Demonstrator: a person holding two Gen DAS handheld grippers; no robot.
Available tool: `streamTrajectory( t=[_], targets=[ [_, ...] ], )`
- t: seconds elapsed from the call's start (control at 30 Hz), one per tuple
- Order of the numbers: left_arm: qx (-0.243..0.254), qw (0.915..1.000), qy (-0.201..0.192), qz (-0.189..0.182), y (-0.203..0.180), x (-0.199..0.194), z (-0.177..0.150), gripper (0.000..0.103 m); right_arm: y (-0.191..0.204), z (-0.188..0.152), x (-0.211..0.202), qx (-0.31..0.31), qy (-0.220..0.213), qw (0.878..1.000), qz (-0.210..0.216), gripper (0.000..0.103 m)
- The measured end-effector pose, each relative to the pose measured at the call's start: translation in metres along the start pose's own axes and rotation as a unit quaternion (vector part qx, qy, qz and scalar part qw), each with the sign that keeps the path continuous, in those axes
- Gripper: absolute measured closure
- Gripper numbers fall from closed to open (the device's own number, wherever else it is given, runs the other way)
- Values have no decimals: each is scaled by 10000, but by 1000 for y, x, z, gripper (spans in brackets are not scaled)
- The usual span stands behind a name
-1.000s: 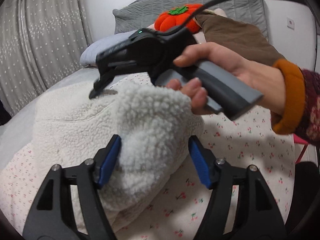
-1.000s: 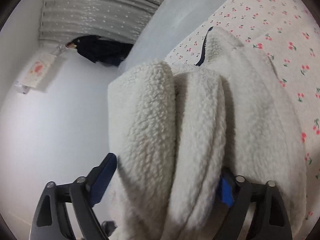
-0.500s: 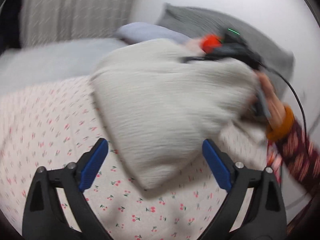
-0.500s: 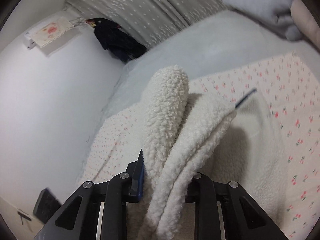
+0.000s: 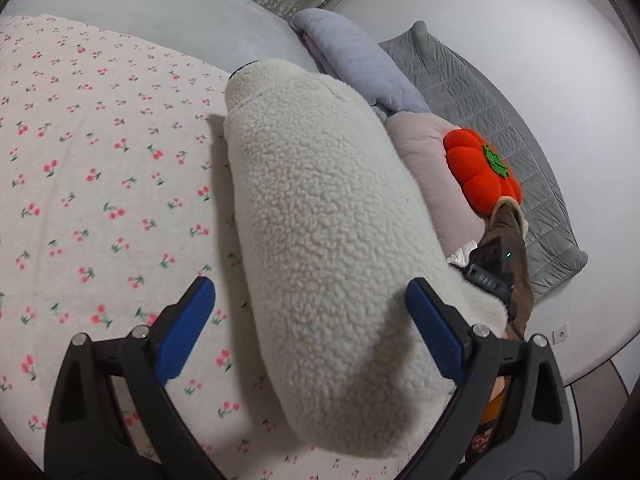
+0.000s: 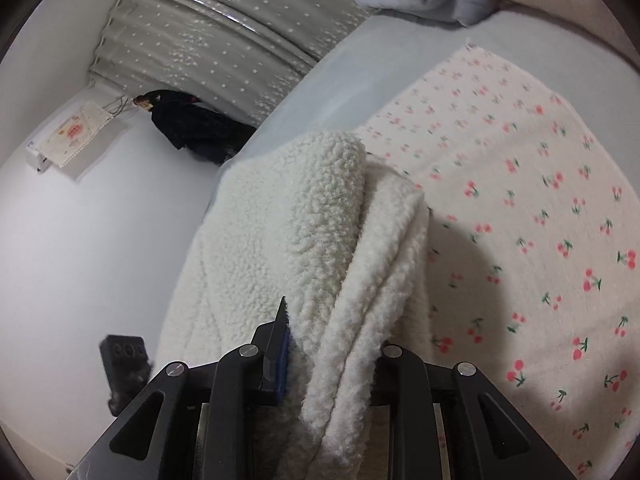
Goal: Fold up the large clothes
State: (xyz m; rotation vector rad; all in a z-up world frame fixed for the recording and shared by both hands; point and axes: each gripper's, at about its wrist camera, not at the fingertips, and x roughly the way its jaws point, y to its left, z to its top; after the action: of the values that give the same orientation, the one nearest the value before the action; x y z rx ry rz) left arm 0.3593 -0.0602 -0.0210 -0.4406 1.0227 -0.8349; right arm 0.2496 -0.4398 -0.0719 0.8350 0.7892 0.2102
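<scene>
A white fleece garment hangs doubled over above the cherry-print blanket on the bed. In the left wrist view it runs between the fingers of my left gripper, which stands wide open. The left pad is clear of the fleece and the right pad sits at its edge. My right gripper is shut on several bunched layers of the fleece garment. The right gripper also peeks out from behind the fleece in the left wrist view, held by a hand in a brown sleeve.
Pillows, a grey quilted cushion and an orange pumpkin cushion lie at the head of the bed. A star-print curtain, a dark hanging garment and a white wall are on the far side. A black box sits on the floor.
The right gripper has closed on the fleece folds and carried them across the bed. The left gripper has opened wide, let the fleece go and swung and rolled round.
</scene>
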Motion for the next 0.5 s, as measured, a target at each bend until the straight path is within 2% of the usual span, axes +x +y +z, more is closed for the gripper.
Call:
streamTrajectory(
  t=[0.1, 0.2, 0.23, 0.3, 0.33, 0.37, 0.43, 0.5],
  targets=[
    [-34, 10000, 52, -44, -2, 13, -5, 0, -19, -10, 7, 108, -61, 9999, 55, 75],
    [-451, 9979, 171, -431, 15, 28, -1, 0, -24, -19, -1, 203, -137, 9996, 132, 70],
    [-619, 9962, 221, -563, 20, 31, -1, 0, -22, -19, -5, 179, -150, 9997, 105, 66],
    [-1013, 9908, 346, -832, 30, 34, -1, 0, -19, -16, -15, 215, -198, 9996, -29, 49],
    [-1207, 9868, 431, -988, 35, 36, 0, 0, -20, -14, -19, 229, -238, 9992, -207, 31],
    [-1341, 9834, 504, -1115, 39, 39, -1, 0, -20, -13, -24, 240, -246, 9990, -296, 18],
    [-1614, 9738, 680, -1448, 45, 48, -2, 0, -26, -16, -25, 412, -55, 9991, -105, 17],
    [-1800, 9666, 706, -1684, 48, 57, -6, 0, -40, -19, -11, 812, 322, 9960, 164, 17]
  ],
)
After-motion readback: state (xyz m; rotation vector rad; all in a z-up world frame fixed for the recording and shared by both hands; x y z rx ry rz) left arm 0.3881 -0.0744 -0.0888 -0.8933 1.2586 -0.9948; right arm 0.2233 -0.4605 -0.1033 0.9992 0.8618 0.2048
